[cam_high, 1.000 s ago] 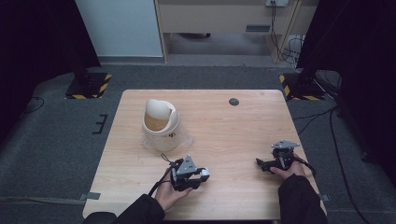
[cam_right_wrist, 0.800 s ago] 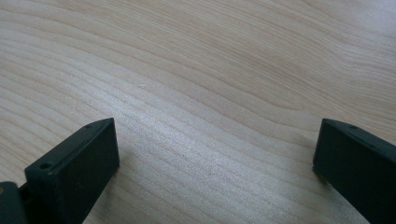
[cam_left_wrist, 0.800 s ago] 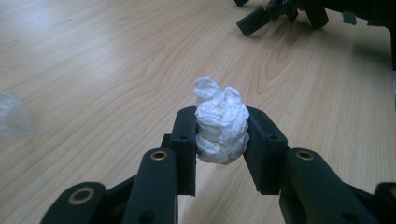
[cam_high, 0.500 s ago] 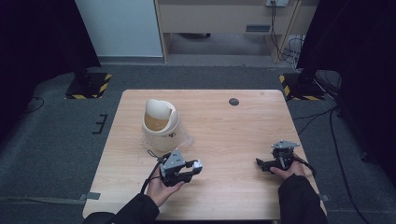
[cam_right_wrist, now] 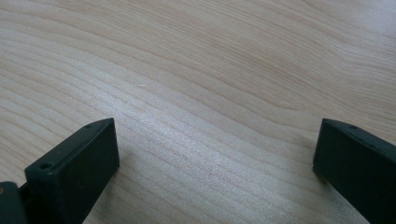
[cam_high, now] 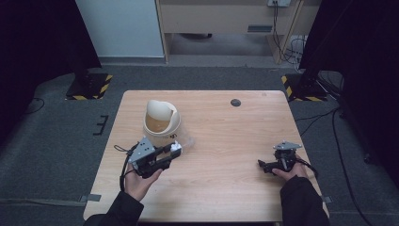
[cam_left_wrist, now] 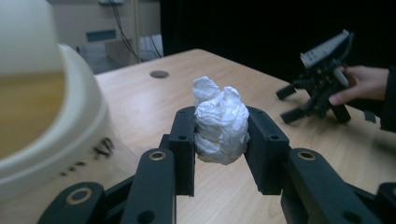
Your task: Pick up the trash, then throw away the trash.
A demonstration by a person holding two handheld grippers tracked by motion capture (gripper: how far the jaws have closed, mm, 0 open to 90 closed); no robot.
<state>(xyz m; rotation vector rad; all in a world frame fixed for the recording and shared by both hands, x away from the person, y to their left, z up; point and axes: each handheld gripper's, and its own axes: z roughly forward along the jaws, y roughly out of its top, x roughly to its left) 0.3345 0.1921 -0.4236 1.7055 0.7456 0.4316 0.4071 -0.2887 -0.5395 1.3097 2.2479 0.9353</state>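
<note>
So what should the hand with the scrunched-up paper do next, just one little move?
Probably lift the left tool a little and carry it over the open top of the cream bin. The white paper ball is already pinched between its jaws, and the bin stands just beside it, close enough to be a likely place to drop it. The right tool rests open on the table, far off.

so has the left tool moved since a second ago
Yes. The left tool, shut on a crumpled paper ball, has shifted left and away from the person, closer to the cream bin, which stays put.
</note>
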